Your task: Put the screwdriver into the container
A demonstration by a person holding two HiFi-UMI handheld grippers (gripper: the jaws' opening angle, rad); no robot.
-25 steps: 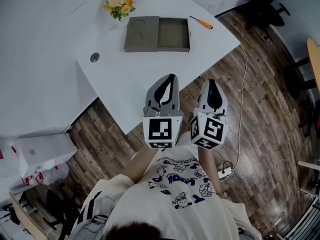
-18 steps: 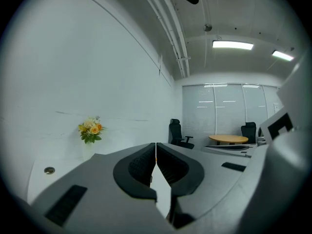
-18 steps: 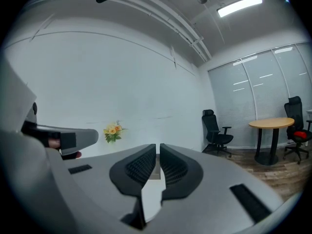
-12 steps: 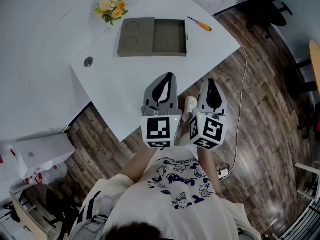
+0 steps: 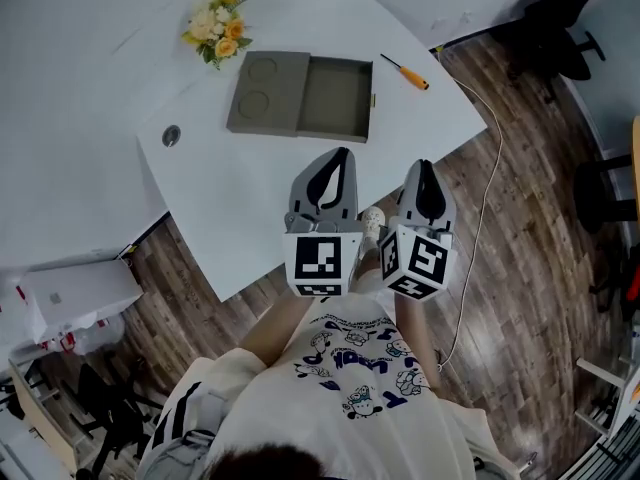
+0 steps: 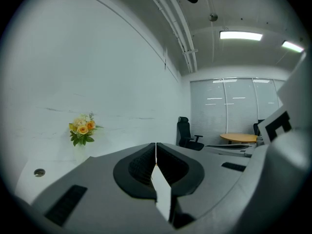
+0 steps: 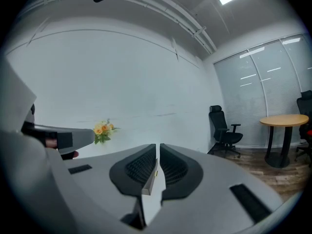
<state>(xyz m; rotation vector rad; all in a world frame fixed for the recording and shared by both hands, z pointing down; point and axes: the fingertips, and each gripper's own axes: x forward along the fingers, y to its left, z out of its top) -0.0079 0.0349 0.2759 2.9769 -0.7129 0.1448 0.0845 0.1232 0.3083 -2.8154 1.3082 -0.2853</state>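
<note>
An orange-handled screwdriver (image 5: 405, 71) lies on the white table (image 5: 250, 188) near its far right corner. Just left of it sits a grey flat container (image 5: 300, 95), its right half an open tray and its left half showing two round recesses. Both grippers hover side by side near the table's front edge, well short of both things. My left gripper (image 5: 337, 158) is shut with nothing in it, its jaws pressed together (image 6: 155, 150). My right gripper (image 5: 424, 168) is likewise shut and empty (image 7: 157, 152).
A small bunch of yellow flowers (image 5: 213, 30) stands behind the container. A round cable hole (image 5: 171, 135) is at the table's left. A cable (image 5: 487, 198) trails over the wooden floor on the right. An office chair (image 5: 565, 28) stands far right. Boxes (image 5: 70, 298) lie lower left.
The head view has shifted: table, container and screwdriver now sit slightly lower and more turned in the picture. Both grippers hold the same pose, shut.
</note>
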